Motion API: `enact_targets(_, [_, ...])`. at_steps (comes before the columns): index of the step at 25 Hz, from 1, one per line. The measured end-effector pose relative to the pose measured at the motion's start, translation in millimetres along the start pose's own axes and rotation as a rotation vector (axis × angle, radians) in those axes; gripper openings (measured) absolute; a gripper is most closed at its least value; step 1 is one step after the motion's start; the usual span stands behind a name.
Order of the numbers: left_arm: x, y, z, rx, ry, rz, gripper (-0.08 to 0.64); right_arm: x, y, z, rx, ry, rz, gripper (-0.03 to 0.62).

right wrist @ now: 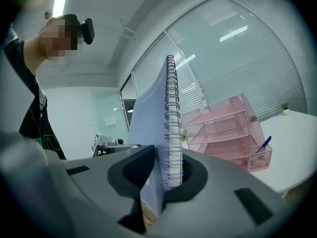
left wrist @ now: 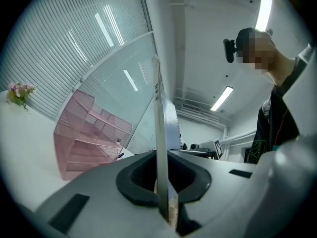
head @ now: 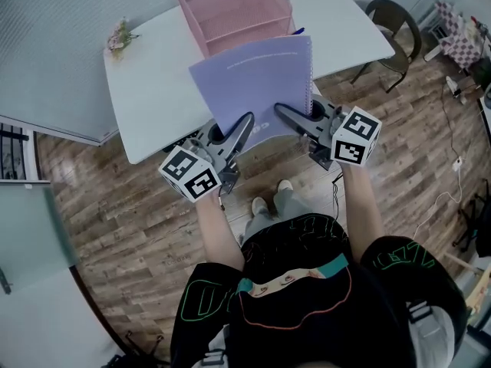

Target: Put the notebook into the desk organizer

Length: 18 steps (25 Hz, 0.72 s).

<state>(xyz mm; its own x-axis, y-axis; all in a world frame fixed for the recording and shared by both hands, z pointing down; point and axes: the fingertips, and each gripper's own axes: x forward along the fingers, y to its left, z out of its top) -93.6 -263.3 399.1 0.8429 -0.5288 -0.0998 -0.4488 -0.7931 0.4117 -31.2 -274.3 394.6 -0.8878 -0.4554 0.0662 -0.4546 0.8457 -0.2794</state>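
Notebook [head: 257,83], one, lilac and spiral-bound, is held over the white table [head: 153,90] short of the one pink wire-mesh desk organizer [head: 230,10], clamped by two grippers: left gripper [head: 247,118] on its plain edge, right gripper [head: 280,110] on the wire coil, shown pinched only in the right gripper view.

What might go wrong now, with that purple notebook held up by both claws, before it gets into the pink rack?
The left gripper and right gripper pinch the notebook along one edge only, so it may flop or slip. The right one grips at the spiral binding, whose coils might snag. Entering the desk organizer, a corner could catch a mesh shelf or knock the blue pen.
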Motion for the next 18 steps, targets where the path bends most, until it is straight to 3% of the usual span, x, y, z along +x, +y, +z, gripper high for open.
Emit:
enact_targets(8, [36, 26, 30, -0.005, 0.011, 0.036, 0.028, 13, -42, 32, 0.010, -0.031, 0.035, 0.044])
enact_targets(18, [75, 57, 72, -0.098, 0.036, 0.062, 0.028, 30, -85, 78, -0.018, -0.035, 0.062, 0.061])
